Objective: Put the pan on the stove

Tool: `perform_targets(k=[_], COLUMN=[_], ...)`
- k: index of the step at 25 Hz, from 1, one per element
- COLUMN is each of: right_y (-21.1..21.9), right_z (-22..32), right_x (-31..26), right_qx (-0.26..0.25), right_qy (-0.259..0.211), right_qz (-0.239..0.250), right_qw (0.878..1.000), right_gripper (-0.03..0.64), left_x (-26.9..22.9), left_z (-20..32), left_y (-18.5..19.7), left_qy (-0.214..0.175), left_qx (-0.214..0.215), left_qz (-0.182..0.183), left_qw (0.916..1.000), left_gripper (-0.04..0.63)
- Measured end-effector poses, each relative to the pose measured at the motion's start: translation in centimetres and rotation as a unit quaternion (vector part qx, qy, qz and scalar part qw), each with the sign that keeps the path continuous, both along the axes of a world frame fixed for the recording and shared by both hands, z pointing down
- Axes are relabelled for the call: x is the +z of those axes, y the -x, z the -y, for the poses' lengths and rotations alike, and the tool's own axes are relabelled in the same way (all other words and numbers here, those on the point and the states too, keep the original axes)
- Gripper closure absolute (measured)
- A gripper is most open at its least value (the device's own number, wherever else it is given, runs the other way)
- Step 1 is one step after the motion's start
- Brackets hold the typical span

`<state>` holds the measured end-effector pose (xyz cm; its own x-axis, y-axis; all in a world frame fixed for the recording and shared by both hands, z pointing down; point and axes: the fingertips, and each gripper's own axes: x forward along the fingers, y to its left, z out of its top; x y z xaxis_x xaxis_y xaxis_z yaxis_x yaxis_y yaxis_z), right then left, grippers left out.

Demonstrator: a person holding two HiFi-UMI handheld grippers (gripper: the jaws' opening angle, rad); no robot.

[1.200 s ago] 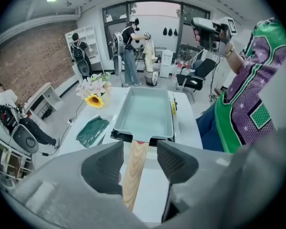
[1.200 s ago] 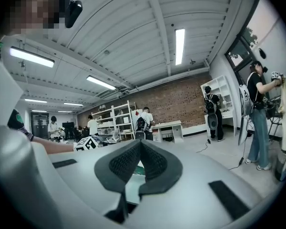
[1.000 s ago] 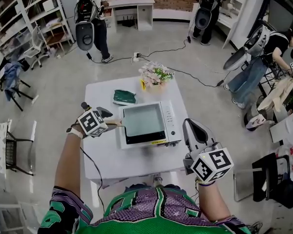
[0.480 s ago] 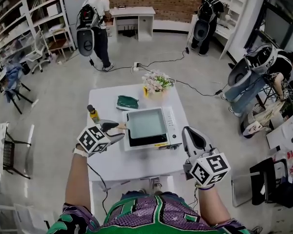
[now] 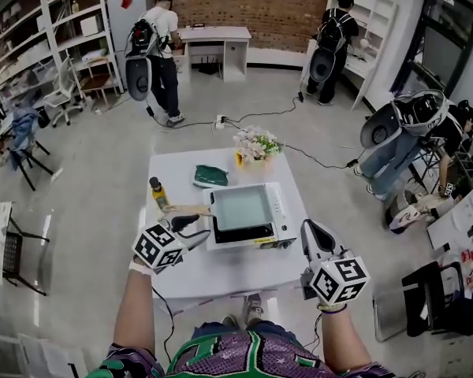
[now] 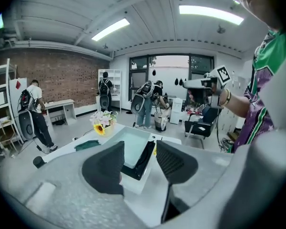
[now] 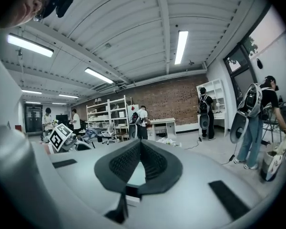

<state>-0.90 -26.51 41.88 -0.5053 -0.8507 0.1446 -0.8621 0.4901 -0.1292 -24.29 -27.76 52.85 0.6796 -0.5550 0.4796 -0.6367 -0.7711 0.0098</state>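
A square pan with a pale green inside sits on the white stove in the middle of the white table. Its wooden handle points left. My left gripper hovers open just in front of the handle, apart from it, holding nothing. In the left gripper view the pan and the stove show through the gap of the left gripper. My right gripper hangs shut and empty off the stove's right front corner. The right gripper shows its pads pressed together.
A small bottle stands left of the handle. A green cloth and a pot of flowers lie behind the stove. Cables run over the floor. Several people with backpacks stand at the room's far side and right.
My left gripper has drawn back from the pan handle toward me and stands clear of it. The pan has stayed on the stove. The right gripper has barely moved.
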Motion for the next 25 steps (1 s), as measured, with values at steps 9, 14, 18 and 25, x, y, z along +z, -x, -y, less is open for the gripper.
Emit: perform_targets(k=[9,14,18,25], right_y=[0.2,-0.1,-1.1,-4.7], right_z=[-0.6,-1.2,-2.8,-3.9], right_x=[-0.1,-0.5,-1.4,-3.0], right_qx=[-0.007,-0.034,-0.052,-0.054], right_qy=[0.007,-0.005,-0.008,-0.036], right_qz=[-0.004,0.001,0.010,0.007], right_qw=[1.000,0.999,0.999,0.998], right_gripper=[0.614,0.614,0.614,0.614], left_x=[-4.9,-8.2,-11.1,-14.6], left_z=[-2.6,-4.4,-7.0,-11.0], left_y=[0.0,-0.5,-1.5,-5.8], left_qy=[-0.047,-0.105,-0.136,-0.174], left_qx=[-0.056,-0.121,-0.163,-0.198], left_qz=[-0.094,-0.119,-0.146,-0.169], left_qw=[0.9929,0.9799,0.9661,0.9496], left_gripper=[0.385,0.394,0.397,0.419])
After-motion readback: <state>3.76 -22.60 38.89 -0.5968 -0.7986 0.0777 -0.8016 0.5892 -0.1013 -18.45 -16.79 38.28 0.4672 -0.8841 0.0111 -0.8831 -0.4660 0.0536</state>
